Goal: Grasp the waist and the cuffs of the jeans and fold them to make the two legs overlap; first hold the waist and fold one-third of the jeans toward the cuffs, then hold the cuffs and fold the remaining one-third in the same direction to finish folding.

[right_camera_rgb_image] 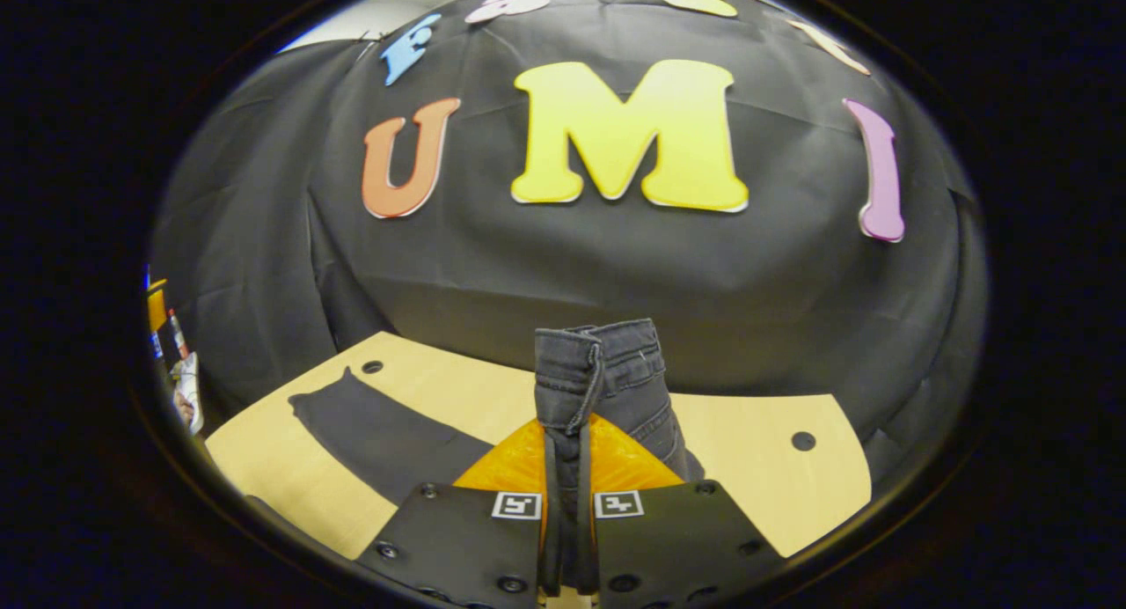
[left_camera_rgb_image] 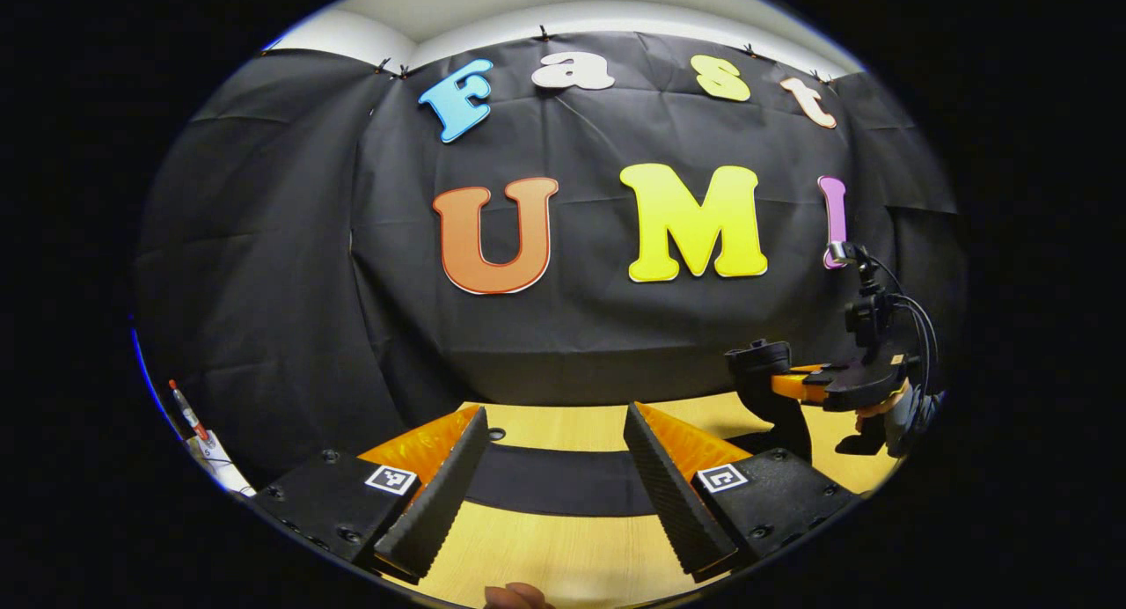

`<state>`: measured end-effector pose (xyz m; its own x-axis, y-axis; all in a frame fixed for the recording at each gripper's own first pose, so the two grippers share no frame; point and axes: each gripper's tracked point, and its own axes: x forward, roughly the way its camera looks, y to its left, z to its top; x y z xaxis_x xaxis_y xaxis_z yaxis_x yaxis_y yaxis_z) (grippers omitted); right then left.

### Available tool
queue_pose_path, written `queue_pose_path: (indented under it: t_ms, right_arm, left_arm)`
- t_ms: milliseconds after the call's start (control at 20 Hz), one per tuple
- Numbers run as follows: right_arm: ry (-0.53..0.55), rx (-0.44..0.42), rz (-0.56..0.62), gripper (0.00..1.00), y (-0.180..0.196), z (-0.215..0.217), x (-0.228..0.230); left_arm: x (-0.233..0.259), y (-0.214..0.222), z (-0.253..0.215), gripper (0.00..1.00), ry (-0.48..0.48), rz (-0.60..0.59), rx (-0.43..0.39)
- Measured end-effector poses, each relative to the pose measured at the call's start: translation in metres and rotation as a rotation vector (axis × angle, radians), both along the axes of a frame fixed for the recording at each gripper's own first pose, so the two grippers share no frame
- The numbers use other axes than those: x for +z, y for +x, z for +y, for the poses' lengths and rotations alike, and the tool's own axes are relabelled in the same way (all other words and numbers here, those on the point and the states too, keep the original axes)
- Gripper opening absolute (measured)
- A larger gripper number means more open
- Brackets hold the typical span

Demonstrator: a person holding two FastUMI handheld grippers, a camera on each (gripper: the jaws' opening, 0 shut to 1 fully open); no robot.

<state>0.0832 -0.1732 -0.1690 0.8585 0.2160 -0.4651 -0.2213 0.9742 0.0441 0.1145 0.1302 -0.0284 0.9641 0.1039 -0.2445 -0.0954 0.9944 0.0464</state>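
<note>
Left gripper view. The left gripper (left_camera_rgb_image: 554,477) hangs above a pale wooden table (left_camera_rgb_image: 563,556), its jaws spread wide with nothing between them. The inner faces of its fingers (left_camera_rgb_image: 440,495) are ribbed. A flat dark band of the jeans (left_camera_rgb_image: 554,481) lies across the table just beyond the fingertips, seen through the gap and touching neither finger. To the right, farther off, the right gripper (left_camera_rgb_image: 774,385) is held above the table, with a camera mount and cables rising from its body; from here its jaws cannot be judged. A fingertip (left_camera_rgb_image: 515,596) of the person shows at the bottom edge. A small round hole (left_camera_rgb_image: 497,434) pierces the tabletop near the left finger.

Right gripper view. The right gripper (right_camera_rgb_image: 567,503) has its jaws closed on the jeans (right_camera_rgb_image: 607,389): a bunched, stitched hem of dark grey denim stands up out of the pinch, both fingers pressing on it. The cloth is lifted clear of the table (right_camera_rgb_image: 765,477) here. A flat dark stretch of the jeans lies on the tabletop to the left, well apart from the fingers. Two round holes, one (right_camera_rgb_image: 372,366) at left and one (right_camera_rgb_image: 802,441) at right, mark the tabletop.
</note>
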Motion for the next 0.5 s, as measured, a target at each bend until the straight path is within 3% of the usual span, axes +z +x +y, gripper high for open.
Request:
queue_pose_path:
  t_ms: [50,100,350,400,500]
  right_arm:
    - [0.001,0.022,0.009,0.03,-0.002,0.000,0.001]
    - [-0.002,0.043,0.019,0.08,-0.003,0.000,0.001]
    - [-0.039,0.140,0.108,0.07,-0.009,-0.009,0.003]
    - [-0.049,0.151,0.127,0.03,-0.010,-0.007,-0.005]
    - [-0.067,0.168,0.165,0.07,-0.012,-0.009,-0.008]
  left_arm:
    - [-0.001,-0.002,0.003,0.99,-0.001,0.001,0.003]
    - [-0.001,-0.004,0.006,1.00,-0.001,-0.001,0.007]
    - [-0.002,-0.006,0.023,1.00,-0.005,-0.002,0.038]
    - [-0.002,-0.005,0.027,1.00,-0.006,-0.001,0.047]
    - [-0.001,-0.004,0.034,1.00,-0.009,0.000,0.059]
